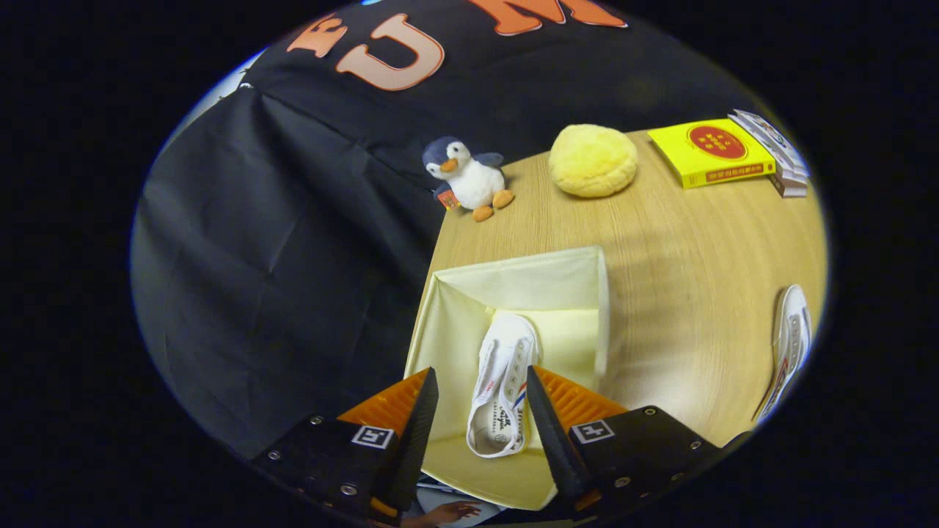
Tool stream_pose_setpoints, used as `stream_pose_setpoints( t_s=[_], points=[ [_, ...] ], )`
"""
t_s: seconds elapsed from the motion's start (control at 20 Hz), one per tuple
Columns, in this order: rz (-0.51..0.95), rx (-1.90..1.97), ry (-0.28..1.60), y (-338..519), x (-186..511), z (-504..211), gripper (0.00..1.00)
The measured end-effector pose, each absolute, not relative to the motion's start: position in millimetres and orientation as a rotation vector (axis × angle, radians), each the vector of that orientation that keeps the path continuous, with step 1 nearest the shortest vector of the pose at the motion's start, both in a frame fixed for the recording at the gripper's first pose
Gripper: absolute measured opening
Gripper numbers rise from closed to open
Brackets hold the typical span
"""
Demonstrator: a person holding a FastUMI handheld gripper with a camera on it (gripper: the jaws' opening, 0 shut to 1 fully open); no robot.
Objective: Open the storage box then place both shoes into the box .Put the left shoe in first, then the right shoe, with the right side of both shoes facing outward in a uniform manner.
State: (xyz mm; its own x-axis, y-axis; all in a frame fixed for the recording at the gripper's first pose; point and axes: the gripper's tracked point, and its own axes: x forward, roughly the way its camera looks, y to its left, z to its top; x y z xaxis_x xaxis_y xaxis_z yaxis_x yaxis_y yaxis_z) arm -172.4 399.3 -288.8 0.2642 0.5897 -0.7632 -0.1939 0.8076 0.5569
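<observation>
The pale yellow storage box stands open on the wooden table, near its left edge. One white canvas shoe lies inside it, toe pointing away from me, opening towards me. My gripper hovers above the box with its fingers spread to either side of the shoe. A gap shows between the left finger and the shoe, while the right finger lies close along the shoe's side. The second white shoe lies on the table far to the right of the box.
A plush penguin and a round yellow cushion sit beyond the box. A yellow book and a stack of booklets lie at the far right. Black cloth hangs left of the table. A hand shows below the fingers.
</observation>
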Motion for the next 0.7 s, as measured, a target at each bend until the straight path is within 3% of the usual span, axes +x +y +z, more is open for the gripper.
stream_pose_setpoints(
  t_s=[0.2,0.7],
  points=[
    [0.521,0.333,1.081,336,-154,-269,0.87],
    [0.203,0.082,0.994,120,-158,-326,0.90]
  ],
)
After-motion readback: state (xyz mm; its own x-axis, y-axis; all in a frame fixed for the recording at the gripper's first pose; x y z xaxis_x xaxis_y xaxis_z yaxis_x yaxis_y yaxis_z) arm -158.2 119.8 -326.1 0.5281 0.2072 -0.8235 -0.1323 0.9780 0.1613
